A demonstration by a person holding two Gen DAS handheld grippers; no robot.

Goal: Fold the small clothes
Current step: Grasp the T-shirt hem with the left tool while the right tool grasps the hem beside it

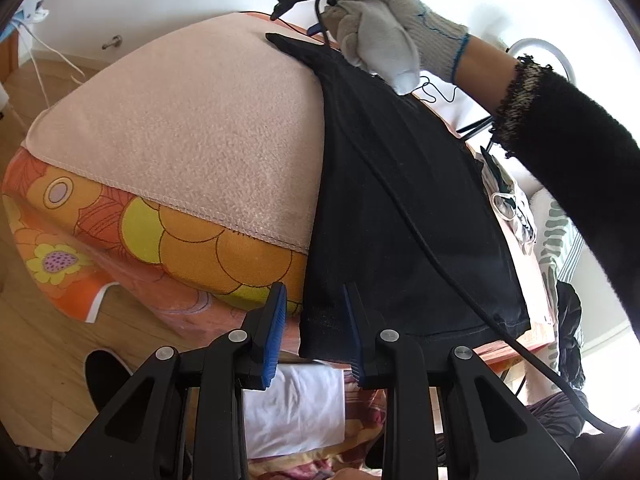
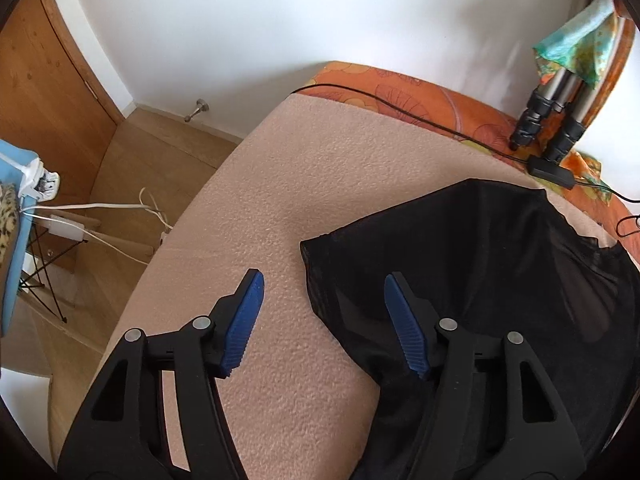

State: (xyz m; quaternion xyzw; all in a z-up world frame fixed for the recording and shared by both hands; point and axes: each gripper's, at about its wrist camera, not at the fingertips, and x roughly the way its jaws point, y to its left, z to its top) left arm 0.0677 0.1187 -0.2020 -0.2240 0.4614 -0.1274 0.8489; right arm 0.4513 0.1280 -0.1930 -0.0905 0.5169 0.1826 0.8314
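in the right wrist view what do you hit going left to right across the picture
wooden door → white cables on the floor → pink blanket → black garment → tripod legs

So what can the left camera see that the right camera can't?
Only the left wrist view shows the gloved hand on the other gripper's handle, the fuzzy black sleeve, the flowery orange sheet hanging over the bed's edge, and a white cloth below.

Only the right wrist view shows the tripod legs, the wooden door and the white power strip.

Both show the black garment lying on the pink blanket, with each view's own gripper open near its edge.
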